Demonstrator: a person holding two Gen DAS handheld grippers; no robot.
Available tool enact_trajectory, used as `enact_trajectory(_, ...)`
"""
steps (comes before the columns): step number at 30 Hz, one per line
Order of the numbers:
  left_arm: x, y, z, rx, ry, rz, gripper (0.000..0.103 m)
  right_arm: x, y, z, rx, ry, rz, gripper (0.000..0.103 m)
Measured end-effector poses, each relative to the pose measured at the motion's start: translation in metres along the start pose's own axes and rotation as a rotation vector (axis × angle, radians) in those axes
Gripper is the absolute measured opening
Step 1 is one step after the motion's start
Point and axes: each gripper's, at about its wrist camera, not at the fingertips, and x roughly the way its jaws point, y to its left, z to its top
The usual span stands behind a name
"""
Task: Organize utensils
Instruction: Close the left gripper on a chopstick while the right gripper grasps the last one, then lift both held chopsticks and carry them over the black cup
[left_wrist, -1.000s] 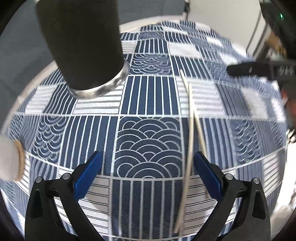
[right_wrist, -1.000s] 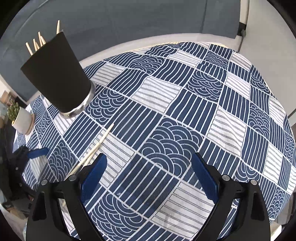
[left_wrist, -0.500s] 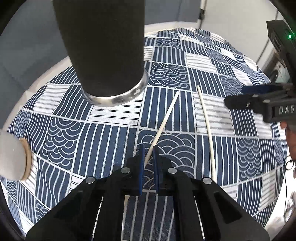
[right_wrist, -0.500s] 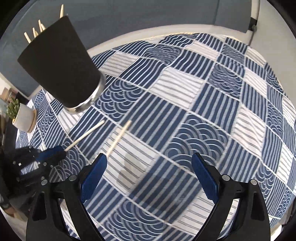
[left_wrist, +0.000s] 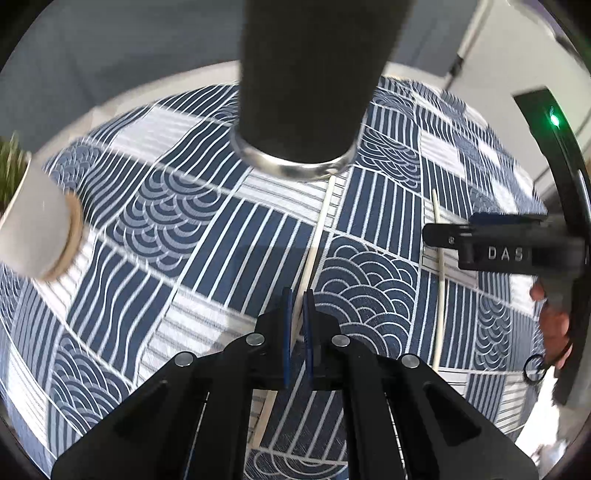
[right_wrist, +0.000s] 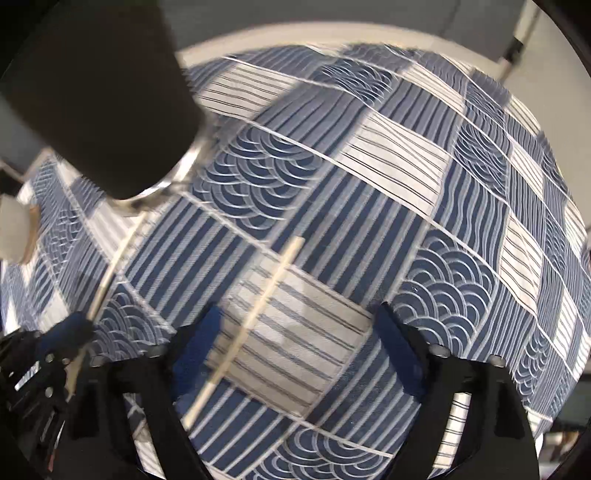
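My left gripper (left_wrist: 298, 295) is shut on a pale wooden chopstick (left_wrist: 318, 236), whose far end points at the base of the tall black cup (left_wrist: 299, 92). The second chopstick (right_wrist: 266, 291) lies flat on the blue patterned tablecloth (right_wrist: 406, 229). My right gripper (right_wrist: 299, 317) hovers over it with its jaws closing. The stick runs between the blue pads, close to the left one, and neither pad presses on it. In the left wrist view the right gripper (left_wrist: 434, 234) hangs over that second chopstick (left_wrist: 440, 288). In the right wrist view the left gripper (right_wrist: 74, 328) holds its chopstick (right_wrist: 110, 266) at lower left.
A white plant pot (left_wrist: 37, 229) on a cork coaster stands at the left of the table. The black cup (right_wrist: 99, 92) has a shiny metal ring around its base. A person's hand (left_wrist: 554, 321) grips the right tool. The table's white rim (right_wrist: 332, 37) curves along the back.
My left gripper has shut on one chopstick and carried it toward the black cup. The right gripper has come down over the other chopstick, and its jaws have narrowed.
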Motion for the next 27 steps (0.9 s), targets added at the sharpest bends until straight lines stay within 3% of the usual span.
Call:
enact_trajectory(1,-0.001,0.001,-0.001,-0.015,-0.001,-0.006,0.006,-0.003,0.003,-0.001,-0.020,-0.009,0.004,0.055)
enact_trajectory(2,-0.001,0.001,-0.001,-0.021,0.002,-0.005,0.006,-0.006,0.003,-0.002,-0.030,-0.019,0.009,0.037)
enact_trajectory(3,-0.001,-0.001,0.000,-0.024,0.009,-0.003,0.006,-0.009,0.002,-0.003,-0.035,-0.020,0.013,0.011)
enact_trajectory(4,-0.001,-0.001,0.002,-0.029,0.019,-0.008,0.006,-0.010,0.000,-0.004,-0.036,-0.016,0.012,0.007)
enact_trajectory(7,0.001,0.001,0.006,-0.034,0.040,-0.037,0.006,-0.013,-0.018,-0.007,-0.028,0.002,0.010,0.004)
enact_trajectory(12,0.000,0.001,0.001,-0.058,0.053,-0.099,0.004,-0.023,-0.073,-0.020,0.105,0.000,0.139,0.005)
enact_trajectory(21,-0.011,-0.018,0.002,-0.036,0.073,-0.158,0.004,-0.065,-0.122,-0.030,0.174,-0.077,0.117,0.005)
enact_trajectory(27,-0.021,-0.031,0.006,-0.037,0.059,-0.206,0.004,-0.069,-0.138,-0.026,0.211,-0.108,0.171,0.005)
